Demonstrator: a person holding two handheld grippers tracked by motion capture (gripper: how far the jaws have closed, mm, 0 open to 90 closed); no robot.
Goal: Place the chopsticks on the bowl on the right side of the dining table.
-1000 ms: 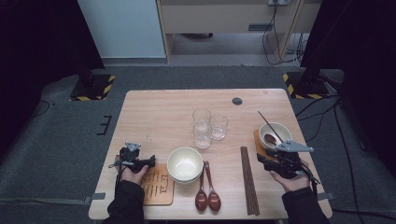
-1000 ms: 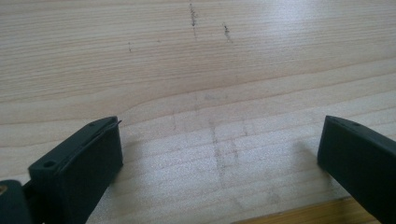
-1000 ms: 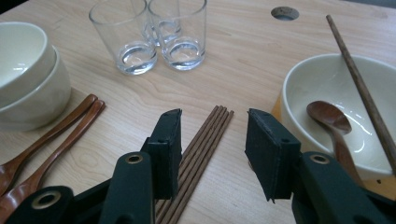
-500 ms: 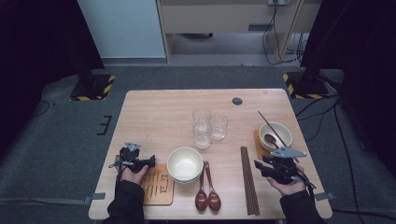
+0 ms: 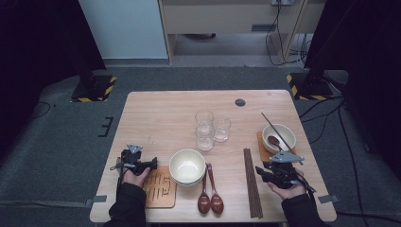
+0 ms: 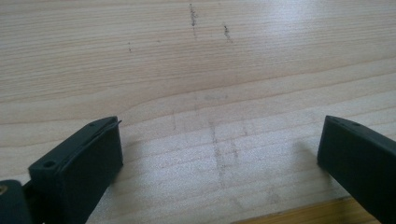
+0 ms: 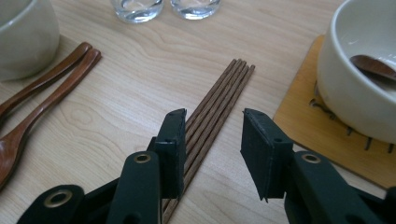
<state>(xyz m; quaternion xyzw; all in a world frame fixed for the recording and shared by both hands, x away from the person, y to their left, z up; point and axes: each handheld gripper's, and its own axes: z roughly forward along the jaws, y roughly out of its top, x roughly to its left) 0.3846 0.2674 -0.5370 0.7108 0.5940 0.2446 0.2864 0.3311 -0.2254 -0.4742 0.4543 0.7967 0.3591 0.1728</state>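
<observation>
The chopsticks [image 7: 212, 109] are laid in a bundle on the table [image 5: 161, 113], between the spoons [image 7: 44, 88] and the coaster [image 7: 308, 121] under the right bowl [image 7: 359, 79]. The right gripper [image 7: 212, 140] is held low over them; its jaws have just been closing, the sticks lying between them ungripped. The left gripper [image 6: 219, 154] is spread wide over bare wood. No brand or legible writing can be made out; cut-out marks are seen on the near coaster [image 5: 158, 189].
</observation>
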